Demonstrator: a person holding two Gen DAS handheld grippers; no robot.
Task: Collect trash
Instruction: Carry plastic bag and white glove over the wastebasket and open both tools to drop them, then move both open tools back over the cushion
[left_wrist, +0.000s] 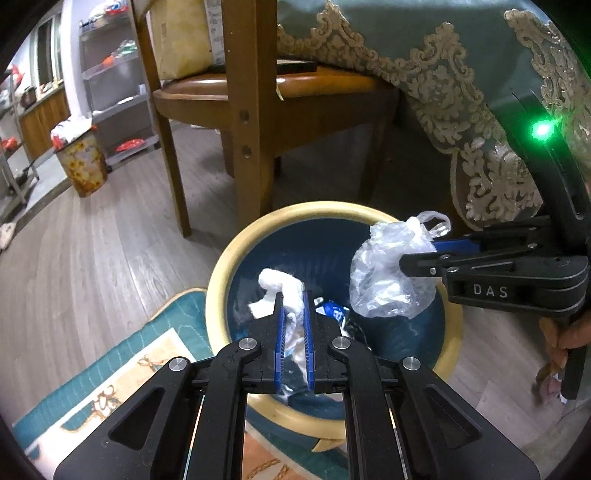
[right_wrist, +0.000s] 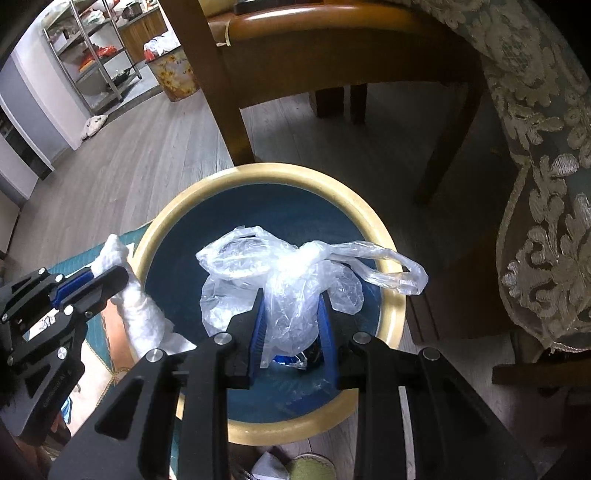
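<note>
Over the bin (left_wrist: 221, 266), left hand-held gripper (left_wrist: 294, 295) pinches seemingly tissue (left_wrist: 271, 282); right hand-held gripper (right_wrist: 291, 295) clamps a bag (right_wrist: 280, 273).

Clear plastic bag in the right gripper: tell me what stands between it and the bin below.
Nothing visible. The clear plastic bag, held in the right gripper, hangs directly over the bin opening. The left gripper with its white tissue is beside it, not underneath.

Left gripper (left_wrist: 294, 306) angles downward, fingers (left_wrist: 279, 332) clamped tight on white tissue (left_wrist: 275, 286). Right gripper (right_wrist: 291, 314), beside it, tips steeper, fingers (right_wrist: 258, 325) pinching a clear plastic bag (right_wrist: 280, 280).
</note>
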